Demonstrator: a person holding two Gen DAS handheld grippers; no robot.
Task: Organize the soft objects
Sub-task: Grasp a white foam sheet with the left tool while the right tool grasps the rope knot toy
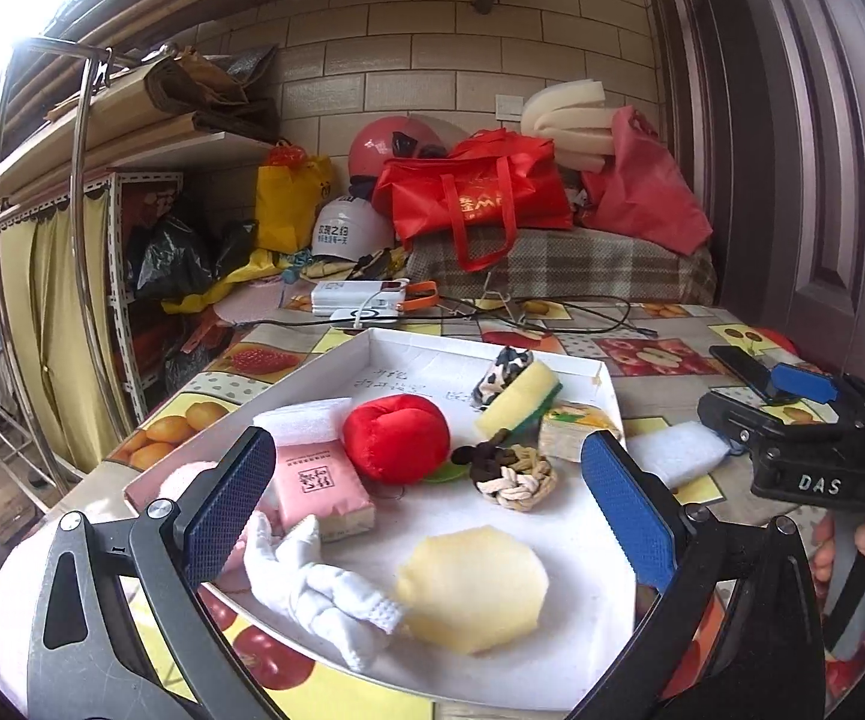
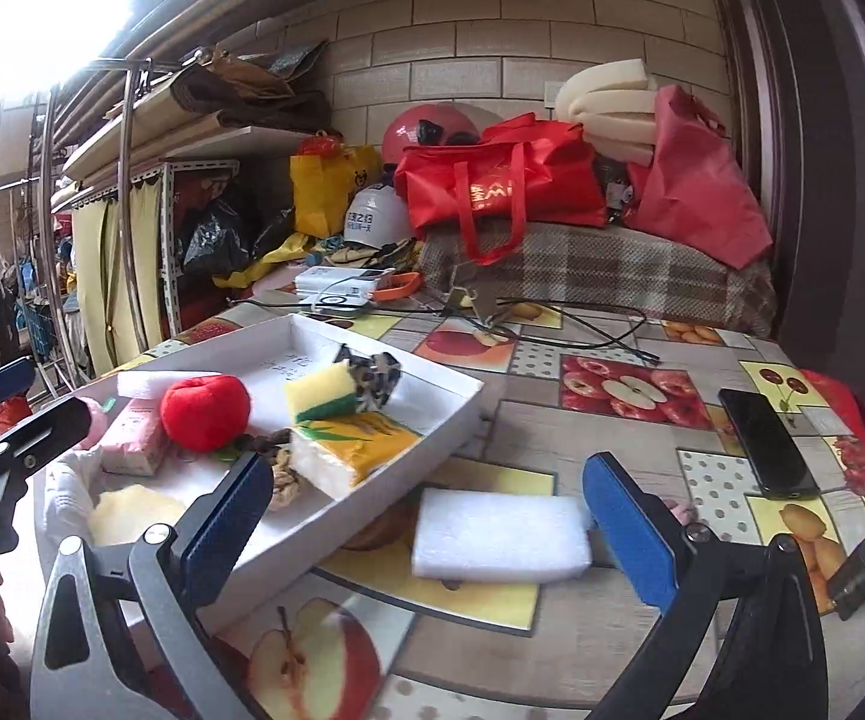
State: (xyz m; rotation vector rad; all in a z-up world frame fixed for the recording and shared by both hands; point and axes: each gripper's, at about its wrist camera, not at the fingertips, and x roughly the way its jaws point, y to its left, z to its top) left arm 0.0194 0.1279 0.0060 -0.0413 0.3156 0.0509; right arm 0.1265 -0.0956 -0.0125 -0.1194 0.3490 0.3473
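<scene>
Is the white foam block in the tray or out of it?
Out. The white foam block lies on the tablecloth, beside the tray.

I see a white foam block [image 2: 501,537] flat on the surface beside the white tray [image 2: 372,504] of soft toys, sponges and tissue packs.

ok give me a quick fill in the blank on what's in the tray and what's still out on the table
1. The red plush apple lies inside the white ____.
2. The white foam block lies on the ____, outside the tray.
3. Both the left tool and the right tool stand ____, holding nothing.
4. The black phone lies ____ the tray.

Missing words: tray; tablecloth; open; outside
</scene>
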